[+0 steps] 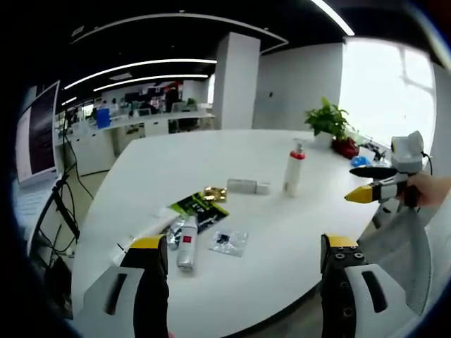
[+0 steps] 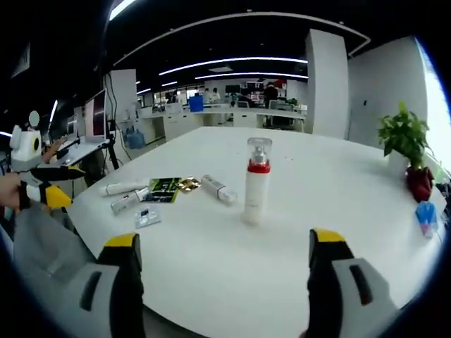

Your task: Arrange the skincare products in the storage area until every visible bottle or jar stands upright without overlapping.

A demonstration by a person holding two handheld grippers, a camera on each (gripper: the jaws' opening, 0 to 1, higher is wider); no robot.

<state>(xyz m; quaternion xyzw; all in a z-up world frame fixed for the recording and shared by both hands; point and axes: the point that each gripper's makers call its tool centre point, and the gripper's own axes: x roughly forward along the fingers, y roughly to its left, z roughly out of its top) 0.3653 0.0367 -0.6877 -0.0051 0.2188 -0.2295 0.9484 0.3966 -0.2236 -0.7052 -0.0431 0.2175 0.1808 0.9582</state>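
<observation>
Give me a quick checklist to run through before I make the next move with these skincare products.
1. Pump bottle standing upright: ok.
2. White tube with the red label upright: not ok, it lies flat on the table.
3. Tube beside the pump bottle upright: not ok, lying on its side.
4. Left hand-held gripper free to grasp: ok, jaws apart, nothing between them.
5. Right hand-held gripper free: ok, jaws apart and empty.
6. Flat packets overlapping the tubes: cannot tell.
</observation>
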